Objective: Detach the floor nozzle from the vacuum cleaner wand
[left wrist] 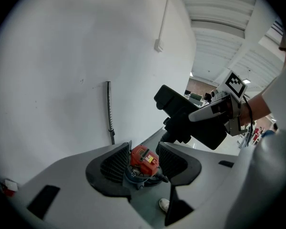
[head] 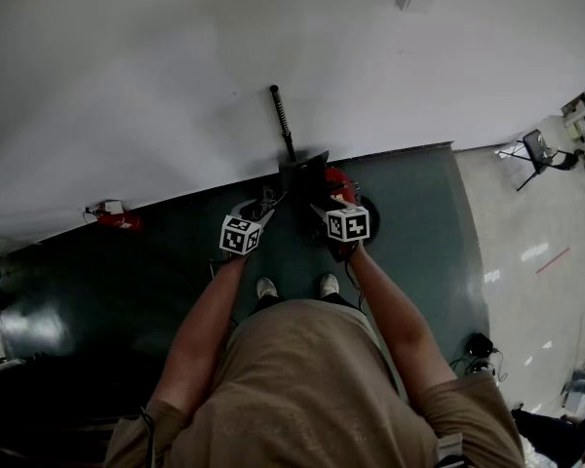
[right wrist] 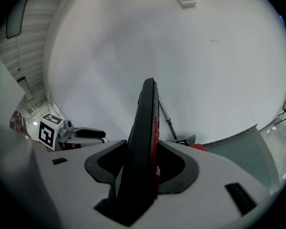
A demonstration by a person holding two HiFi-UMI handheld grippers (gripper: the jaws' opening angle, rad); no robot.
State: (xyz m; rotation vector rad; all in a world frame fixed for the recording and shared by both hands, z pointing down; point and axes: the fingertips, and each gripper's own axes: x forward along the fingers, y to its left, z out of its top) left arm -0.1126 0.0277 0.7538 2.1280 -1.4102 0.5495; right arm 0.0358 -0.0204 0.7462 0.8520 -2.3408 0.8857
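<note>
Nearest you, your shoes (head: 266, 287) stand on the dark green floor (head: 419, 222), with both grippers held out just ahead of them.

Your left gripper (left wrist: 144, 162) has its fingers well apart and nothing between them. Through the gap you only see the red vacuum body (left wrist: 142, 157) on the floor beyond.

Your right gripper (right wrist: 143, 168) has its fingers partly closed on a flat black part (left wrist: 207, 132) with a red strip, held on edge. I take this to be the floor nozzle, raised off the floor.

At the far edge of the floor the wand (left wrist: 109, 111) leans against the wall (head: 175, 66), well apart from the black part. A small dark wedge (right wrist: 186, 140) sits at the wand's foot, too small to identify.

What could go wrong:
- The black part is pinched across its thin edge by one gripper alone. It could pivot or slip and drop onto the vacuum body or your shoes, because your left gripper gives it no support.
- The wand only leans on the wall, so a knock from either gripper would send it sliding down.
- If that wedge is really the nozzle, the separation is not done, and setting down what you hold would finish nothing.
</note>
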